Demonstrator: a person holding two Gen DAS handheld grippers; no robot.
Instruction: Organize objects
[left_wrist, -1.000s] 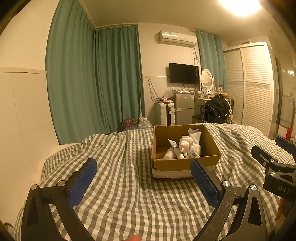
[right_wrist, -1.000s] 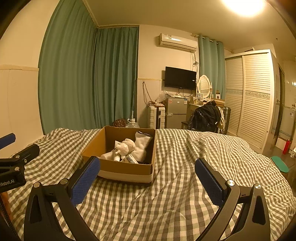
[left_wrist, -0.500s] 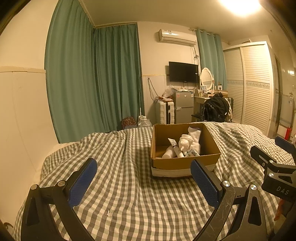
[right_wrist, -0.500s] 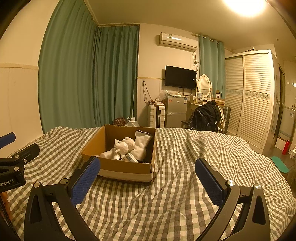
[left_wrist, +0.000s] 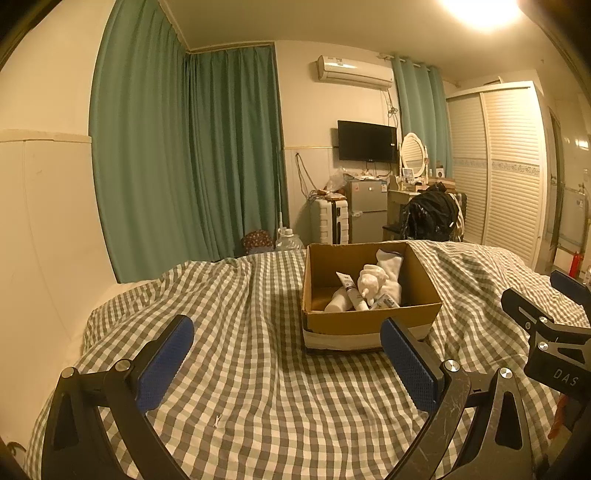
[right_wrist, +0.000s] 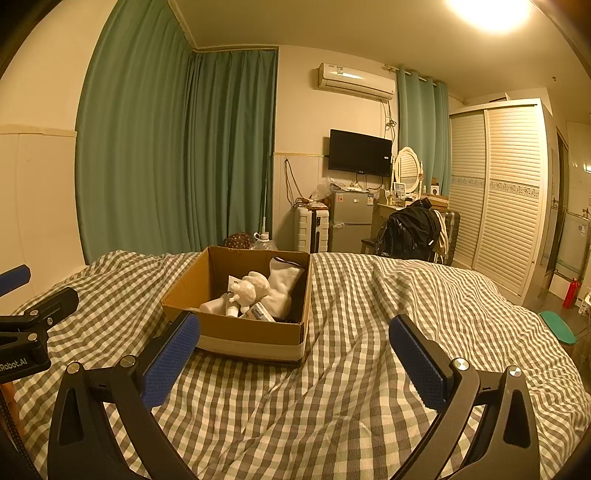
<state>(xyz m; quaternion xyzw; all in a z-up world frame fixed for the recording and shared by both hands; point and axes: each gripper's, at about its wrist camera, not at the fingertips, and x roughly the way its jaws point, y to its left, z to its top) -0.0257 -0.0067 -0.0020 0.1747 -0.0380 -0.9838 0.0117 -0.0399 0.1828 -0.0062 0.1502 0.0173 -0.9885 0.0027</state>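
A brown cardboard box (left_wrist: 369, 322) (right_wrist: 243, 332) sits on the checked bedspread. Inside lie a white sock (left_wrist: 390, 264) (right_wrist: 284, 280), a white plush toy (left_wrist: 371, 282) (right_wrist: 251, 290), a white tube (left_wrist: 352, 291) and a white bottle (left_wrist: 338, 302) (right_wrist: 212, 305). My left gripper (left_wrist: 286, 363) hovers open over the bedspread, short of the box and to its left, nothing between its blue pads. My right gripper (right_wrist: 295, 362) is open too, empty, in front of the box's near right corner. Each gripper shows at the edge of the other's view.
The grey-and-white checked bedspread (left_wrist: 236, 369) (right_wrist: 369, 369) spreads wide around the box. Beyond the bed stand green curtains (left_wrist: 207, 147), a white suitcase (left_wrist: 328, 221), a small fridge (left_wrist: 364, 210), a chair with a black jacket (left_wrist: 428, 216) and a louvred wardrobe (left_wrist: 509, 177).
Both views have shifted very slightly; the box sits a touch higher in frame. Both grippers stay open and empty, and the box's contents have not moved.
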